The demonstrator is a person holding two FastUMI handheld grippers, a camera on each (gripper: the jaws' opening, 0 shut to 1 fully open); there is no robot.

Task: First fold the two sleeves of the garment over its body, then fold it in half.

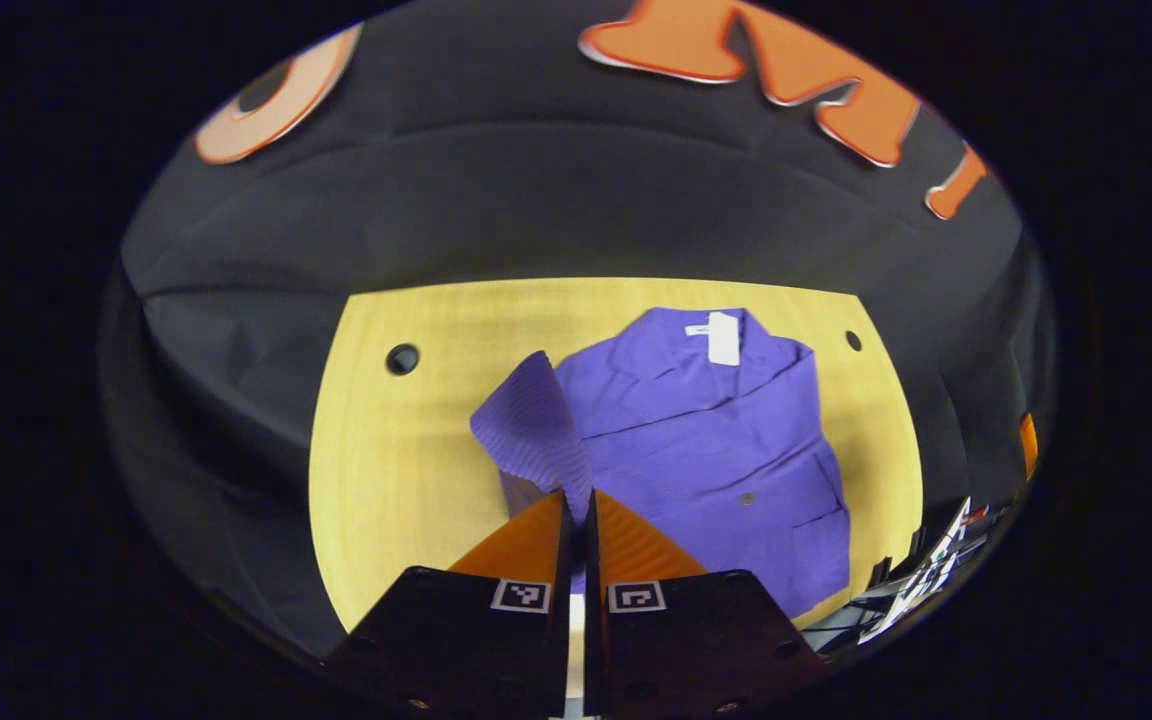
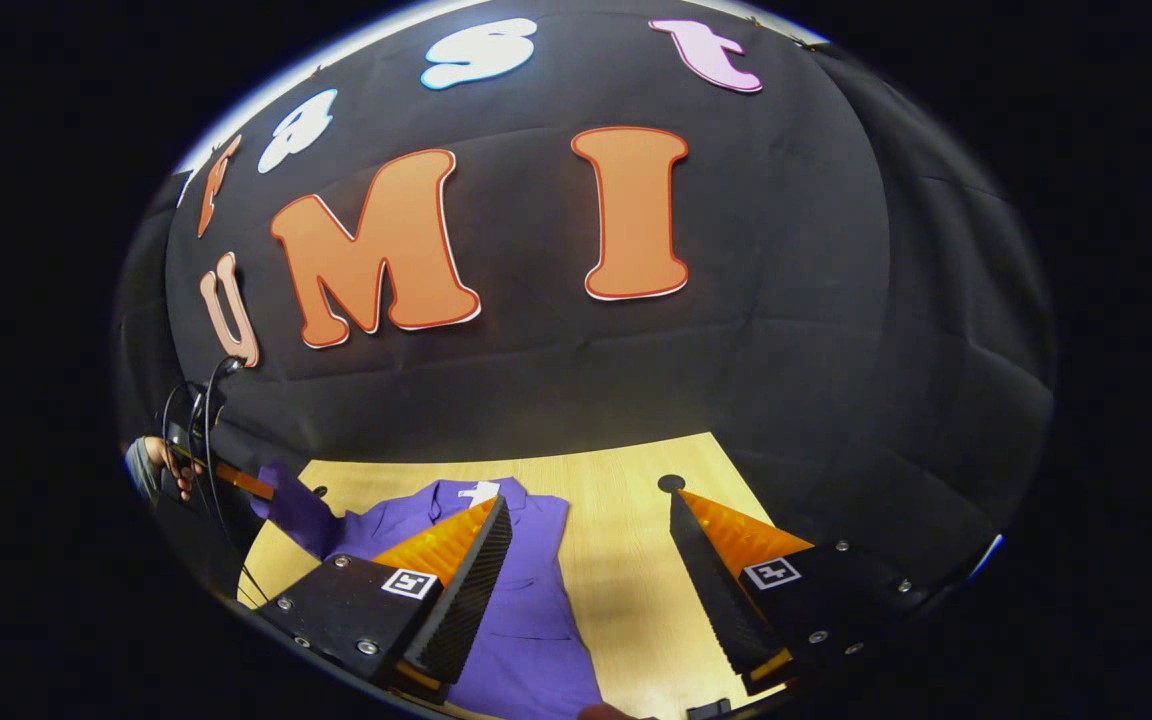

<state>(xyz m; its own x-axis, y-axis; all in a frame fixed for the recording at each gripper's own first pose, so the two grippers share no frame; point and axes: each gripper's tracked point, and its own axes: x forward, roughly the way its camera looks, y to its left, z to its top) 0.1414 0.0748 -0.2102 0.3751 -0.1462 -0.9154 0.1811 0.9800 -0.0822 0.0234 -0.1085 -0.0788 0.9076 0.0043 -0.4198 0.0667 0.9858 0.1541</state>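
A purple shirt [image 1: 726,450] lies on the yellow wooden table [image 1: 386,480], collar and white tag at the far edge. My left gripper [image 1: 579,505] is shut on the shirt's sleeve [image 1: 536,430], which stands lifted off the table above the shirt's left side. In the right gripper view the same shirt [image 2: 526,590] lies below and left, and my right gripper [image 2: 588,510] hangs open above the table with nothing between its fingers. The left gripper [image 2: 261,488], held by a hand [image 2: 176,470], shows at the far left holding the raised sleeve [image 2: 301,520].
Two dark round holes [image 1: 402,358] [image 1: 853,340] mark the table's far corners. Black cloth walls close in behind and beside the table. Bare tabletop [image 2: 636,560] lies to the right of the shirt. Some clutter [image 1: 926,580] sits off the table's right edge.
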